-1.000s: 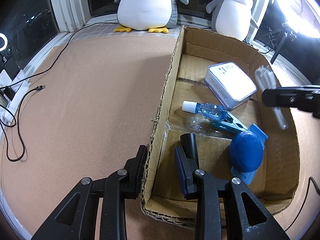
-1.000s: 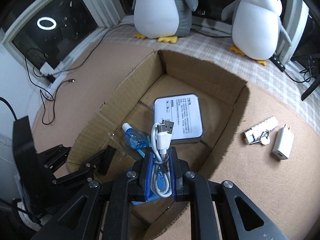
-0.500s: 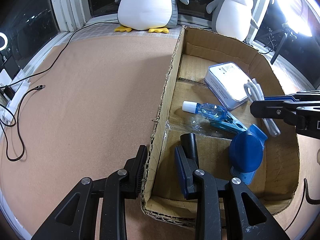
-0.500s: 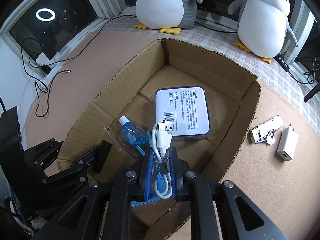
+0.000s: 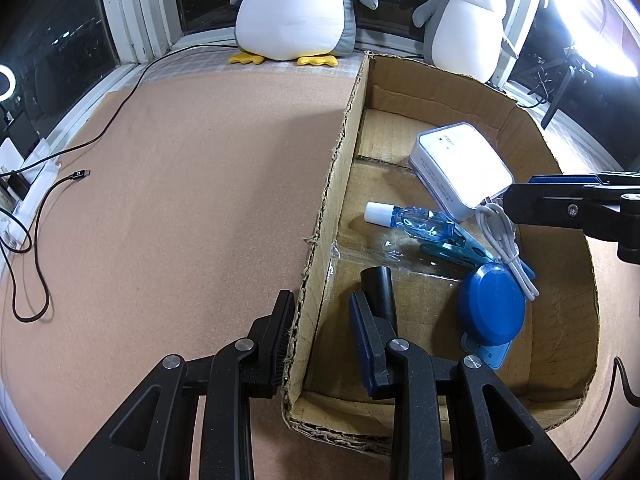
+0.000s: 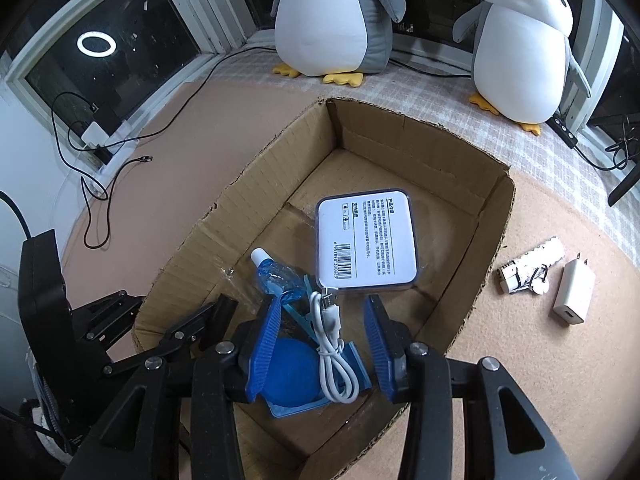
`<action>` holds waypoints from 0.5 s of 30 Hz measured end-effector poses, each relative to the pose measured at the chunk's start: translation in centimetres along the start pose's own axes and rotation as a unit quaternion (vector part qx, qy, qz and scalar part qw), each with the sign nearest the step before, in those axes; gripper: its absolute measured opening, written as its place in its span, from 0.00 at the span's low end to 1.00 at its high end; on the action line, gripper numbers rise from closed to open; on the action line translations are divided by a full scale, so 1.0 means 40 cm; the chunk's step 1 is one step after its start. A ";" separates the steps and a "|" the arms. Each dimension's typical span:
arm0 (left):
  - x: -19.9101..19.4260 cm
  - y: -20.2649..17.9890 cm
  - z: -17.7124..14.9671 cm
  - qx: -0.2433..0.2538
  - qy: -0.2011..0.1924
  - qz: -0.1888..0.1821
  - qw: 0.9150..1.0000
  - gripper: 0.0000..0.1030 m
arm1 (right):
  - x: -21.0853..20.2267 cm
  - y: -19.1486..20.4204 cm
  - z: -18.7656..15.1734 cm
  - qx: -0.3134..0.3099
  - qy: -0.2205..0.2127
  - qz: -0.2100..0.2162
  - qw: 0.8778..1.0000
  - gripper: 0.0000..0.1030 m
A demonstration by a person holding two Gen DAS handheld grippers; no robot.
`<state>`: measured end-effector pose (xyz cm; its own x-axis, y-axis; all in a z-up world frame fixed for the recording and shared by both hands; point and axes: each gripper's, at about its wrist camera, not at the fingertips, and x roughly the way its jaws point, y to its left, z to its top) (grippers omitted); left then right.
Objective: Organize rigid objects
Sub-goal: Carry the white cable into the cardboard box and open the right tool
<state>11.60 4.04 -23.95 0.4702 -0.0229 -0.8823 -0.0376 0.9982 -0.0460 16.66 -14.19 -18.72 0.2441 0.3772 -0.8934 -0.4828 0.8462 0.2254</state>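
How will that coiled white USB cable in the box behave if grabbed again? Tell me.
The white USB cable is probably floppy: its loops drape over the blue round case. Likely light, being thin. A pinch may catch only one strand, so the bundle could sag or uncoil.

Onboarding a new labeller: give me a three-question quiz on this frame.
1. True or false: the right gripper is shut on the white cable.
2. Which lies outside the cardboard box? A) white charger B) blue bottle C) white case
3. What do the left gripper jaws straddle?

Key: 1. False; the jaws stand open and the cable lies in the box. 2. A. 3. The box's side wall.
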 end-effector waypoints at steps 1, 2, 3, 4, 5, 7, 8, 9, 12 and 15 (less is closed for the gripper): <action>0.000 0.000 0.000 0.000 0.000 0.000 1.000 0.30 | -0.002 -0.001 -0.001 0.001 -0.001 0.000 1.000 0.39; 0.000 0.000 0.000 0.000 0.000 0.000 1.000 0.30 | -0.004 -0.003 -0.001 0.001 -0.001 0.000 1.000 0.39; 0.000 0.000 0.000 0.000 0.000 0.000 1.000 0.30 | -0.007 -0.006 -0.001 0.002 -0.002 0.001 1.000 0.39; 0.000 0.000 0.000 0.000 0.000 0.000 1.000 0.30 | -0.011 -0.009 -0.002 0.004 -0.004 0.002 1.000 0.39; 0.000 0.000 0.000 0.000 0.000 0.000 1.000 0.30 | -0.016 -0.012 -0.001 0.007 -0.006 0.003 1.000 0.39; 0.000 0.000 0.000 0.000 0.000 0.000 1.000 0.30 | -0.026 -0.019 -0.001 0.010 -0.009 0.004 1.000 0.39; 0.000 0.000 0.000 0.000 0.000 0.000 1.000 0.30 | -0.032 -0.023 -0.001 0.012 -0.012 0.004 1.000 0.39; 0.000 0.000 0.000 0.000 0.000 0.000 1.000 0.30 | -0.041 -0.028 -0.002 0.014 -0.016 0.004 1.000 0.39; -0.001 0.000 -0.001 0.000 0.000 0.000 1.000 0.30 | -0.061 -0.046 -0.003 0.024 -0.025 0.002 0.999 0.39; -0.001 0.000 -0.001 0.000 0.000 0.000 1.000 0.30 | -0.088 -0.078 -0.006 0.038 -0.036 -0.004 0.999 0.39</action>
<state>11.56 4.04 -23.94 0.4702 -0.0230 -0.8822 -0.0372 0.9983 -0.0459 17.11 -18.24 -16.39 0.3094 0.3948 -0.8651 -0.4154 0.8745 0.2505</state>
